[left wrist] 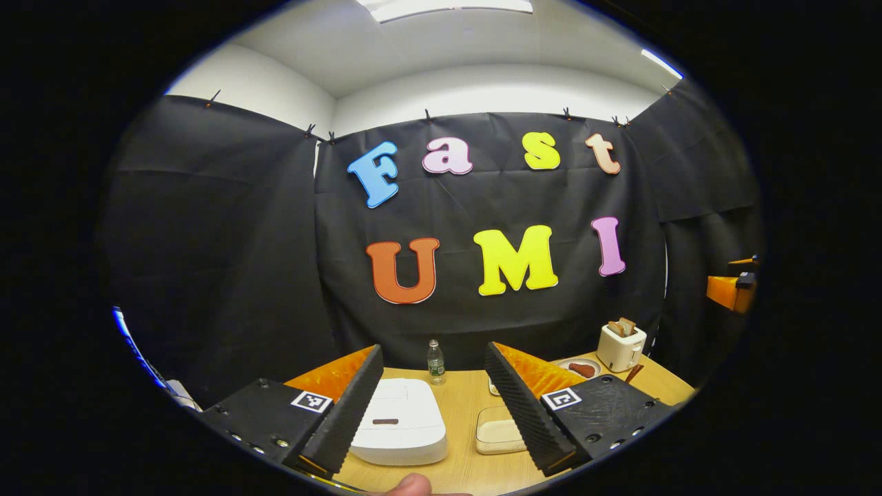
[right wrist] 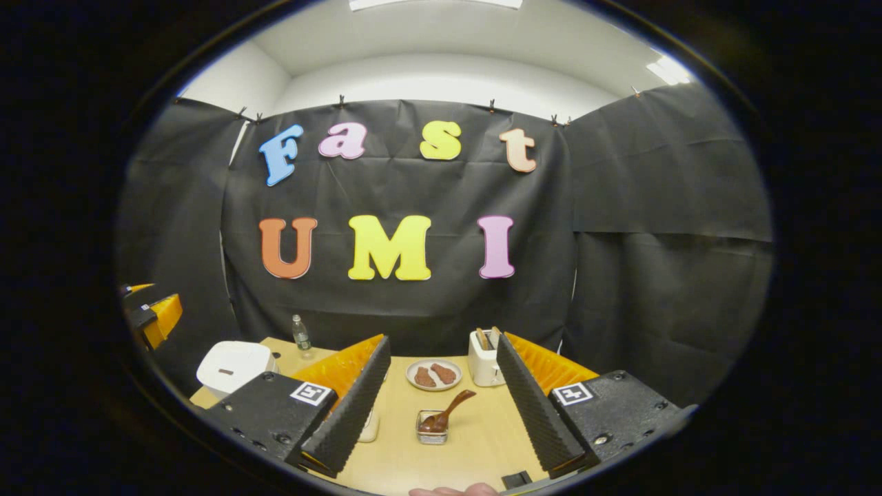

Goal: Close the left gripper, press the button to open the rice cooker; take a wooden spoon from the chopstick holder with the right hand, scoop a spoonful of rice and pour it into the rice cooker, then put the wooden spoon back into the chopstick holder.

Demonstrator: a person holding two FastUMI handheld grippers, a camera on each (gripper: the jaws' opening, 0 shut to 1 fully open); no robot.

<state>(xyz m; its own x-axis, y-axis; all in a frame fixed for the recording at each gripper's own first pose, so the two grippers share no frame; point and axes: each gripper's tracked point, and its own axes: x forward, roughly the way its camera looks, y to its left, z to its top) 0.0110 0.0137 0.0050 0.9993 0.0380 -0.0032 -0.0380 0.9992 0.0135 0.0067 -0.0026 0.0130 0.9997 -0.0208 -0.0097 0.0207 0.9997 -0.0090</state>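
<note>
Your left hand-held gripper (left wrist: 433,406) hangs spread above the table (left wrist: 462,475), the shut rice cooker (left wrist: 400,421) between its fingers near the table's left edge. Your right hand-held gripper (right wrist: 441,406) is spread too, holding nothing. Ahead of it the wooden spoon (right wrist: 448,412) leans in the chopstick holder (right wrist: 432,428) near the table's middle, its bowl hidden inside. The clear box (left wrist: 497,437) beside the cooker is partly covered by a finger, so you cannot tell its contents.

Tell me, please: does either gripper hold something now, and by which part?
Nothing is held. Left gripper and right gripper have open, empty jaws.
</note>
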